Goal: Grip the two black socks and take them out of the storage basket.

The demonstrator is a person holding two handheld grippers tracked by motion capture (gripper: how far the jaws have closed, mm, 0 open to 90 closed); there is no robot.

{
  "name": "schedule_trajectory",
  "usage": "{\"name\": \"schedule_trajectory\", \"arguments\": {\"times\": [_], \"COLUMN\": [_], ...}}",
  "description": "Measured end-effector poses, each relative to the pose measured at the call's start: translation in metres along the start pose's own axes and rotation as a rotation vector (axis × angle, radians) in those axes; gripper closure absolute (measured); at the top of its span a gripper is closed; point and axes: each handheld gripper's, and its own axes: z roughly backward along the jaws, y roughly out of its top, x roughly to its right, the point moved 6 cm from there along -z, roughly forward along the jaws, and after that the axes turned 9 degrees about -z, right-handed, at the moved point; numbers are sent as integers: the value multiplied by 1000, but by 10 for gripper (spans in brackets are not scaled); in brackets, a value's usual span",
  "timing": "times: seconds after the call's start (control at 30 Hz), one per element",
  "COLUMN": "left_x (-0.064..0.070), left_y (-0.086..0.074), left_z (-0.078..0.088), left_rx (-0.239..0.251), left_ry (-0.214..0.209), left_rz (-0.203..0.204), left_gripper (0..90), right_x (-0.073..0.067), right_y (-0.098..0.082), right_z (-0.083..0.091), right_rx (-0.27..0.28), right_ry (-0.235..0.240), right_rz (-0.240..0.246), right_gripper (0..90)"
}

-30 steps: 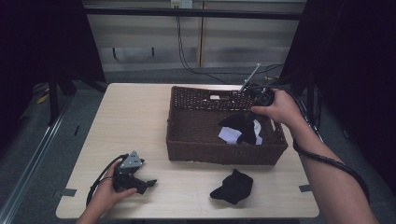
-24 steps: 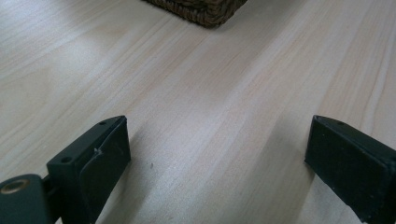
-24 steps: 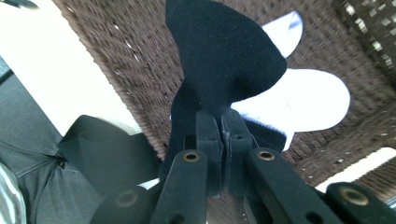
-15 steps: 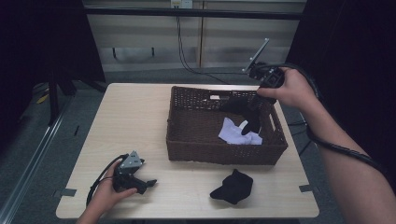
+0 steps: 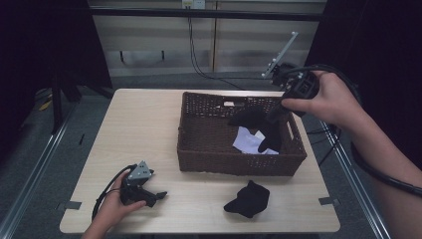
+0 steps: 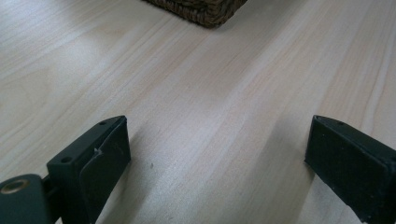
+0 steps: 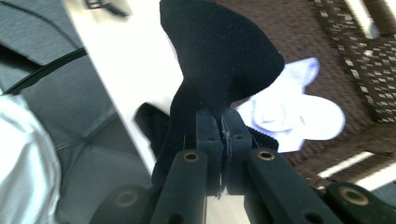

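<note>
The right gripper (image 7: 222,122) pinches a soft black knitted sock (image 5: 259,124) above the dark woven wicker basket (image 5: 199,149); the left gripper (image 6: 217,154), jaws spread, rests near the pale wooden tabletop's (image 5: 144,124) front-left corner.

Right gripper (image 5: 274,115) holds a black fabric sock (image 5: 259,123) above the brown woven wicker basket (image 5: 239,162); white cloth (image 5: 249,142) lies below it. Left gripper (image 5: 157,195) rests on the pale wooden table (image 5: 139,129).

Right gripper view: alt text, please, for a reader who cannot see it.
The right gripper, jaws shut, pinches a black sock that hangs over a brown wicker basket with a white sock inside. The pale table edge shows at left.
</note>
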Motion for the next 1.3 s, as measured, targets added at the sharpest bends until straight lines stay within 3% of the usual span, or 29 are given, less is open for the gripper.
{"name": "schedule_trajectory", "arguments": {"times": [0.17, 0.37, 0.57, 0.77, 1.3], "left_x": [0, 0, 0, -1, 0], "left_y": [0, 0, 0, 0, 0], "left_z": [0, 0, 0, 0, 0], "left_rx": [0, 0, 0, 0, 2], "left_ry": [2, 2, 2, 2, 4], "left_rz": [-4, -5, -5, -5, -4], "left_gripper": [61, 61, 61, 61, 61], "right_x": [-20, -32, -31, -30, -29], "right_y": [-12, -25, -33, -36, -30], "right_z": [-5, -28, -65, -97, -149], "right_rx": [-20, -44, -95, -112, -111], "right_ry": [18, 63, 94, 111, 119], "right_rz": [47, 69, 73, 80, 78], "right_gripper": [879, 879, 878, 878, 877]}}
